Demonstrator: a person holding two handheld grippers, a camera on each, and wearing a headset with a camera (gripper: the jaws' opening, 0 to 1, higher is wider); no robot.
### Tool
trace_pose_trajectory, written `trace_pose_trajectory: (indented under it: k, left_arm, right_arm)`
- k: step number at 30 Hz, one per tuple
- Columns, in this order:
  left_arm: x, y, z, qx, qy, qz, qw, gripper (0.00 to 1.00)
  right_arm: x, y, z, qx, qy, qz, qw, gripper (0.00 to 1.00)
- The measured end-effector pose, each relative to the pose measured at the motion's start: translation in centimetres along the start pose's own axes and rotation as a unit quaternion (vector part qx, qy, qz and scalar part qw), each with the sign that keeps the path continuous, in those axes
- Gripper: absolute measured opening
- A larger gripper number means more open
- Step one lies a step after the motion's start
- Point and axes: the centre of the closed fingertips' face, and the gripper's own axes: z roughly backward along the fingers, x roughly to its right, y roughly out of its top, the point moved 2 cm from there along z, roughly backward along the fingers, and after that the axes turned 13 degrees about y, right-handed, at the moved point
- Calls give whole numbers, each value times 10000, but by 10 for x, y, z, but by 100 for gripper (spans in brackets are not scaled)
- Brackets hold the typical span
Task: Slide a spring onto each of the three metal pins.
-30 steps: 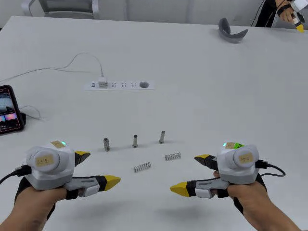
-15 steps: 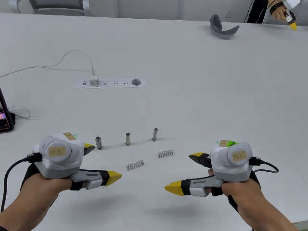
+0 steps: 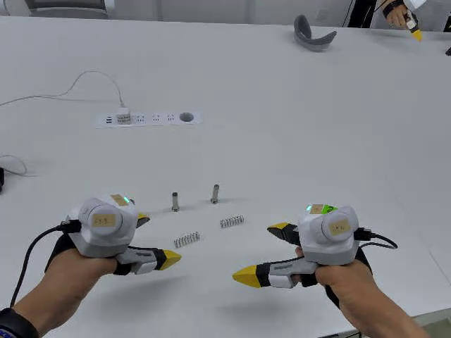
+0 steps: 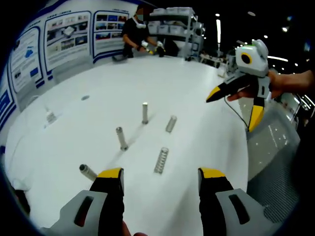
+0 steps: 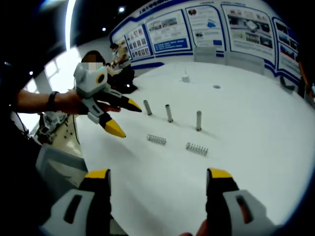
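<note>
Two short, silvery wire coil springs lie flat on the white bench [image 3: 317,127], just in front of a row of upright grey metal pins. The left-hand spring [image 3: 187,239] rests just beside the lower yellow tip of the left tool [image 3: 156,239]. The right-hand spring [image 3: 232,221] lies between the two tools, somewhat nearer the right tool [image 3: 262,252].

In the head view, each spring's long axis runs roughly across the bench, parallel to the pin row and rising slightly to the right. The middle pin [image 3: 175,202] and the right-hand pin [image 3: 215,193] appear bare. The left-hand pin [image 4: 87,172] stands nearest the left tool in the left gripper view; whether it carries a spring cannot be told.

Both tools are grey-bodied with yellow-tipped jaws. Both are spread wide and hold nothing. Each is held low over the bench, jaws pointing inward toward the other tool.

The left tool looks better placed for the left-hand spring. Its jaws would likely need to close across the coil, leaving one end free to meet a pin.
</note>
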Motion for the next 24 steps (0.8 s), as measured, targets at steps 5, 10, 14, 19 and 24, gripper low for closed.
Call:
trace_pose_trajectory:
  k: [5, 10, 14, 19, 24]
  left_arm:
    - [2, -1, -10, -36, -51, 4, 10000, 58]
    - [3, -1, -22, -52, -63, 32, 10000, 53]
    - [6, -2, -30, -82, -90, 77, 9999, 50]
    - [8, -6, -40, -136, -96, 92, 9998, 45]
    - [12, -8, -47, -164, -128, 31, 9998, 40]
  right_arm:
    - [1, -1, 1, -12, -3, -9, 10000, 81]
    - [1, -2, 2, -26, 2, -14, 10000, 80]
    - [1, -4, 2, -55, 16, -21, 10000, 80]
    - [0, -6, 2, -71, 37, -26, 10000, 80]
    - [0, -8, 2, -113, 44, -23, 9999, 80]
